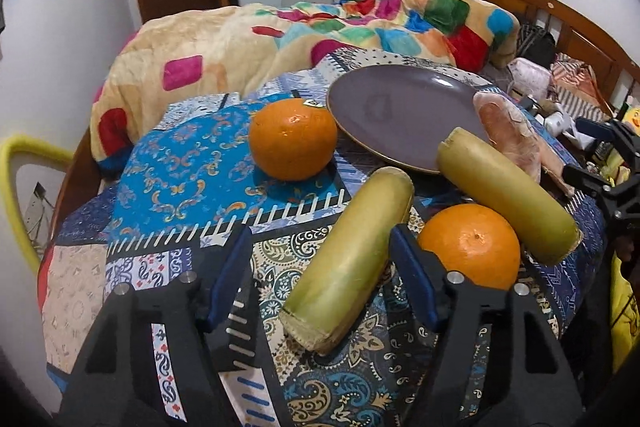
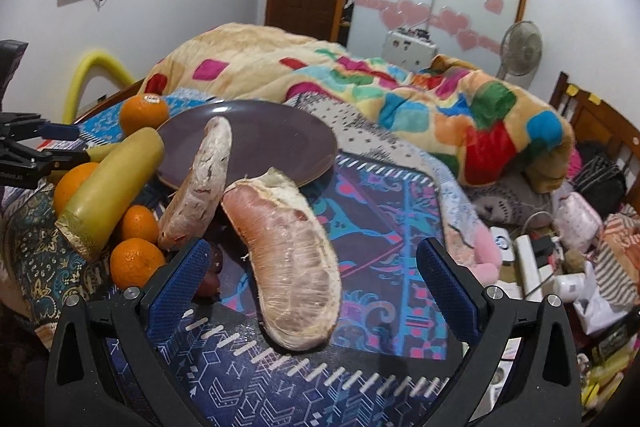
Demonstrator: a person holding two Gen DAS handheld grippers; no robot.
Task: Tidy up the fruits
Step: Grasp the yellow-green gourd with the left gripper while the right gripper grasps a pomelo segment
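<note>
A purple plate point(image 1: 392, 107) lies empty on the patterned cloth; it also shows in the right wrist view point(image 2: 276, 139). My left gripper point(image 1: 320, 247) is open, with a yellow-green sugarcane piece point(image 1: 352, 259) between its fingers. A second sugarcane piece point(image 1: 504, 195) leans beside one orange point(image 1: 470, 245); another orange point(image 1: 292, 139) sits left of the plate. My right gripper point(image 2: 314, 259) is open around a pink pomelo segment point(image 2: 292, 259). A second pomelo segment point(image 2: 200, 183) leans against the plate. Small oranges point(image 2: 136, 261) lie at the left.
A colourful blanket point(image 1: 360, 23) is heaped behind the plate. Clutter of boxes and bags point(image 2: 560, 267) lies at the right by the wooden headboard point(image 1: 560, 27). A yellow chair point(image 1: 16, 179) stands at the left edge.
</note>
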